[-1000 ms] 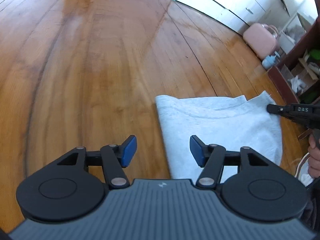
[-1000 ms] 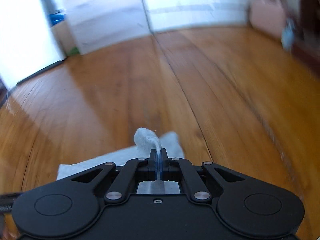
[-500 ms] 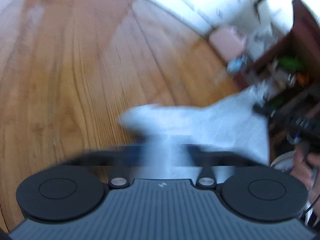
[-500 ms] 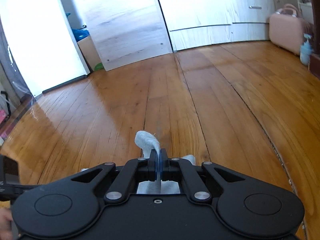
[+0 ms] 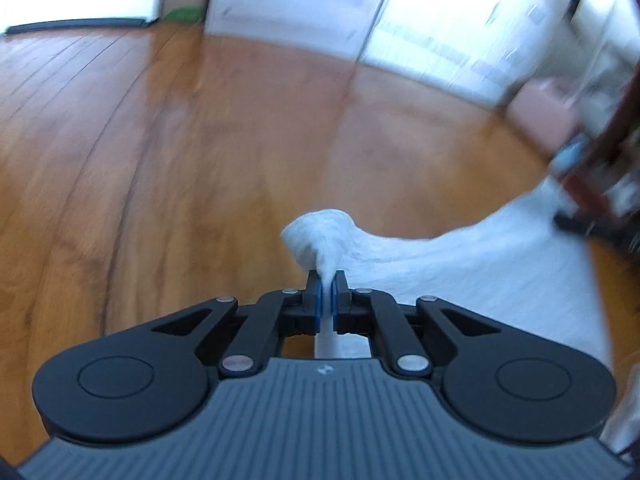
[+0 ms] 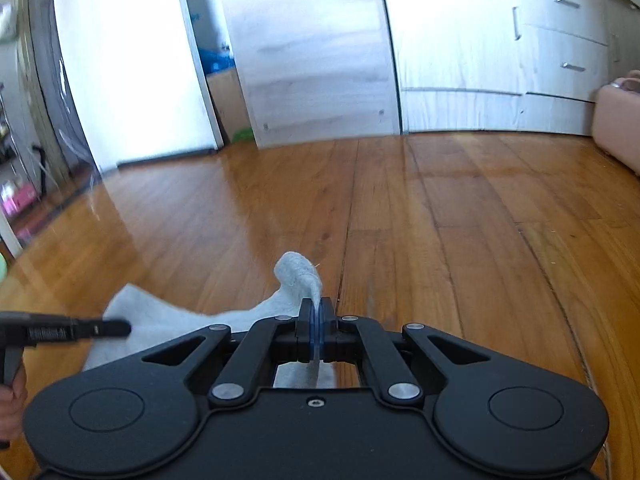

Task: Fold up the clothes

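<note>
A pale grey, fleecy garment [image 5: 460,264] is lifted off the wooden floor [image 5: 200,160], pinched at two corners. It sags between them, each pinched corner bunched into a small rounded tuft.

Both cameras ride just behind their own grippers, looking forward and downward along the fingers from low above a glossy brown plank floor [image 5: 168,168]. The left wrist view, motion-blurred, faces white cabinet fronts and a dark red-brown shelf unit [image 5: 608,136] at its right edge. The right wrist view, sharper, faces a pale wood-grain wardrobe panel [image 6: 308,52] and white drawers. They share the floor, the pale grey fleecy cloth [image 5: 460,272] close below both lenses, and a pink case [image 6: 616,120]; the left gripper's black side [image 6: 64,332] shows at the right view's left edge.
</note>
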Demonstrator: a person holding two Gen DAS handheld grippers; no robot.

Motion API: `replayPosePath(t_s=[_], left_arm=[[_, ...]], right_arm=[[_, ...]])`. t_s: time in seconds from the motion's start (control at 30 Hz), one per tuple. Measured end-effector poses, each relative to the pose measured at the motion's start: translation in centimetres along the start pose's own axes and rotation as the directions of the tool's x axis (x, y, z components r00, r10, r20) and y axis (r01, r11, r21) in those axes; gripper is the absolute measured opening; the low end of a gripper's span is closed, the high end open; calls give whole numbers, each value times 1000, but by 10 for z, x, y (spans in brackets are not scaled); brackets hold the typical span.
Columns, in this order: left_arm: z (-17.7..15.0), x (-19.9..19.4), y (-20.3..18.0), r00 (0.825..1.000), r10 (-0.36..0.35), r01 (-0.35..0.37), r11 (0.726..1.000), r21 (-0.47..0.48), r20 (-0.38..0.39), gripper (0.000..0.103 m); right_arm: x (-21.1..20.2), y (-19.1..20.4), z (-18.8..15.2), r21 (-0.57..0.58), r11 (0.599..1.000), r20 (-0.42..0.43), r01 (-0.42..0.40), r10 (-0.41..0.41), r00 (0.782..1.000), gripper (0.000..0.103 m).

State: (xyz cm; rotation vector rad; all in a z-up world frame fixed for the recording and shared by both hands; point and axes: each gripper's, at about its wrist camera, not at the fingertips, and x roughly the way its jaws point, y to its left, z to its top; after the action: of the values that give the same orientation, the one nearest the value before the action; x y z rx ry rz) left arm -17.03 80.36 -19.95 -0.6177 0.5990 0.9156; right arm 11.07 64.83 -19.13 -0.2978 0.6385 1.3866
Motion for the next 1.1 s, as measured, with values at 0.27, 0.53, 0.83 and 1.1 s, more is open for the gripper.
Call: replayPosePath(t_s=[0.27,0.53,0.83,1.1], left_arm=[[-22,-4,31,1000,19,-19,999,-37,5,37],[-20,34,21,979,-190,191,982,-6,-79,50],[-11,21,9,999,26,-29,992,125,24,8],[-36,-20,44,993,-107,105,994,-39,-40,47]], right_arm=[[78,-22,-13,79,987,-304,139,-109,946,14],[63,-57,-35,250,968,-259,-2,69,963,4],[36,-45,-16,15,999,-106,-49,51,993,1],[77,-46,-29,82,969,-254,234,-207,945,16]])
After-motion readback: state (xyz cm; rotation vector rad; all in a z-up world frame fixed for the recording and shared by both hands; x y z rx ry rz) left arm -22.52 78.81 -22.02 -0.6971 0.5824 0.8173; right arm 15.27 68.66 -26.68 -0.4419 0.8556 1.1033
